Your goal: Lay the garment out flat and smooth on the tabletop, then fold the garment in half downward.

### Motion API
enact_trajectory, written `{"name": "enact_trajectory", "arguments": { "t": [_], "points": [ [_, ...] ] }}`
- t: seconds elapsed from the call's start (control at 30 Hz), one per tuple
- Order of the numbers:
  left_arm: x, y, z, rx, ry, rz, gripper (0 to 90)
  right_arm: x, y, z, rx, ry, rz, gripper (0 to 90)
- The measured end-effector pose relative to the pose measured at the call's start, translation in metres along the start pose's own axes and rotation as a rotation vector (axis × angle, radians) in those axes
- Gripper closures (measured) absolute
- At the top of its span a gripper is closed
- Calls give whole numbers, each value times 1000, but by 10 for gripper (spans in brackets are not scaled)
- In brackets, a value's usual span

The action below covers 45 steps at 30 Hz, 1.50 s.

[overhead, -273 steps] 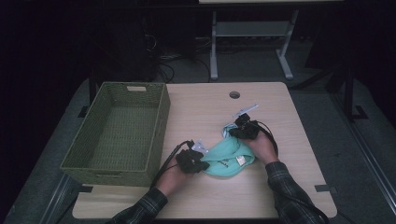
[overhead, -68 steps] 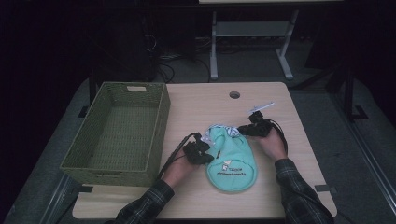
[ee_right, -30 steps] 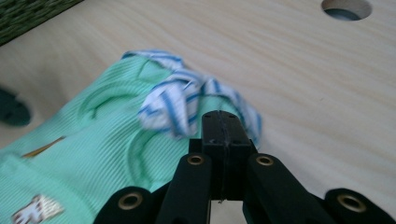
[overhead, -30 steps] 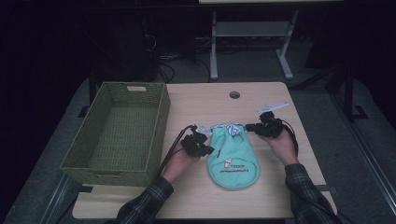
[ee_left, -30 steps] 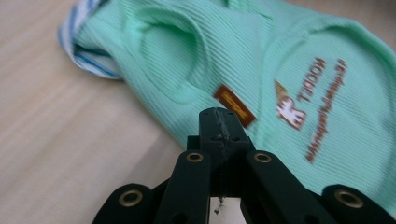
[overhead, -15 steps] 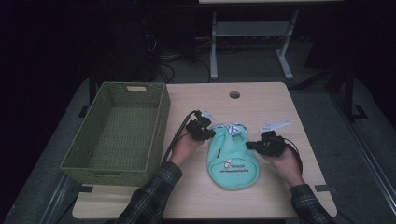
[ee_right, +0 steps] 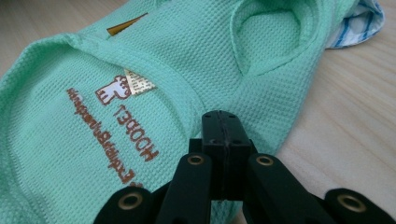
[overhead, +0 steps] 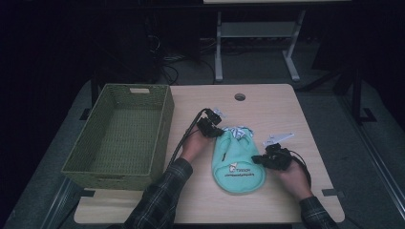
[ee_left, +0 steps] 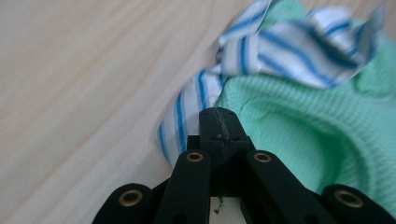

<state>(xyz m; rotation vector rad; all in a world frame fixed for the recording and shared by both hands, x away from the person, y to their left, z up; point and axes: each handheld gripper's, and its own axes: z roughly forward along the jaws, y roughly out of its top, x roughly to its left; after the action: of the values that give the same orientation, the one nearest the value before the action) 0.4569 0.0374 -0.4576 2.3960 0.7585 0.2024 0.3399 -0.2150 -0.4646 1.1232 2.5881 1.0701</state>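
Observation:
A small mint-green waffle-knit garment point(overhead: 237, 164) with a brown print and a blue-striped white lining point(overhead: 237, 131) lies flat on the wooden table point(overhead: 267, 105). My left gripper point(overhead: 212, 128) is at its top left corner. Its jaws are shut where the striped lining point(ee_left: 196, 100) meets the green knit point(ee_left: 299, 126). My right gripper point(overhead: 267, 160) is at the garment's right edge, level with the print. Its jaws are shut on a folded green band point(ee_right: 261, 102) beside the brown lettering point(ee_right: 116, 140).
An empty woven green basket point(overhead: 122, 136) stands on the table's left side, close to my left forearm. A round cable hole point(overhead: 239, 97) sits near the table's far edge. Bare wood lies to the right of the garment and behind it.
My right gripper has moved from the garment's top right corner down along its right edge. My left gripper has shifted a little up and right at the top left corner. The garment lies flat as before.

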Motion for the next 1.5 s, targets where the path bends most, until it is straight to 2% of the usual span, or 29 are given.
{"name": "enact_trajectory", "arguments": {
  "t": [0.07, 0.27, 0.33, 0.43, 0.7, 0.9, 1.03, 1.07, 1.17, 1.2, 1.3, 1.33, 1.37, 1.4, 1.5],
  "points": [
    [0, -4, -2, -11, -7, -20, 899, -1, 0, 0, 1, 0, -10, 898],
    [-2, -20, -16, 2, -9, -46, 899, -4, -1, -2, 8, -15, 3, 898],
    [-7, -29, -20, -9, -18, -73, 899, -6, -1, -3, 6, -21, 7, 898],
    [-13, -38, -28, -3, -14, -78, 899, -9, -1, -3, 8, -26, 7, 899],
    [-35, -56, -43, 25, -33, -66, 898, -14, -1, -3, 14, -42, 9, 899],
    [-50, -67, -52, 38, -70, -55, 899, -17, -1, -3, 7, -47, 17, 899],
    [-58, -74, -56, 21, -93, -43, 898, -18, -1, -3, 3, -51, 24, 899],
    [-58, -75, -57, 6, -97, -56, 898, -18, 0, -5, 2, -51, 10, 898],
    [-56, -73, -64, -26, -104, -60, 898, -10, 3, -7, -19, -24, 8, 898],
    [-57, -72, -67, -55, -101, -74, 898, -6, 5, -8, -32, -8, 5, 898],
    [-55, -69, -73, -67, -96, -55, 896, 8, 10, -5, -47, 34, -19, 898],
    [-56, -69, -73, -83, -89, -69, 868, 14, 11, -2, -50, 53, -30, 899],
    [-53, -68, -75, -76, -80, -62, 853, 17, 12, 0, -49, 62, -34, 898],
    [-52, -68, -76, -82, -74, -72, 826, 22, 14, 3, -50, 74, -50, 899],
    [-45, -68, -77, -89, -51, -89, 752, 31, 18, 10, -43, 87, -71, 898]
  ]
}}
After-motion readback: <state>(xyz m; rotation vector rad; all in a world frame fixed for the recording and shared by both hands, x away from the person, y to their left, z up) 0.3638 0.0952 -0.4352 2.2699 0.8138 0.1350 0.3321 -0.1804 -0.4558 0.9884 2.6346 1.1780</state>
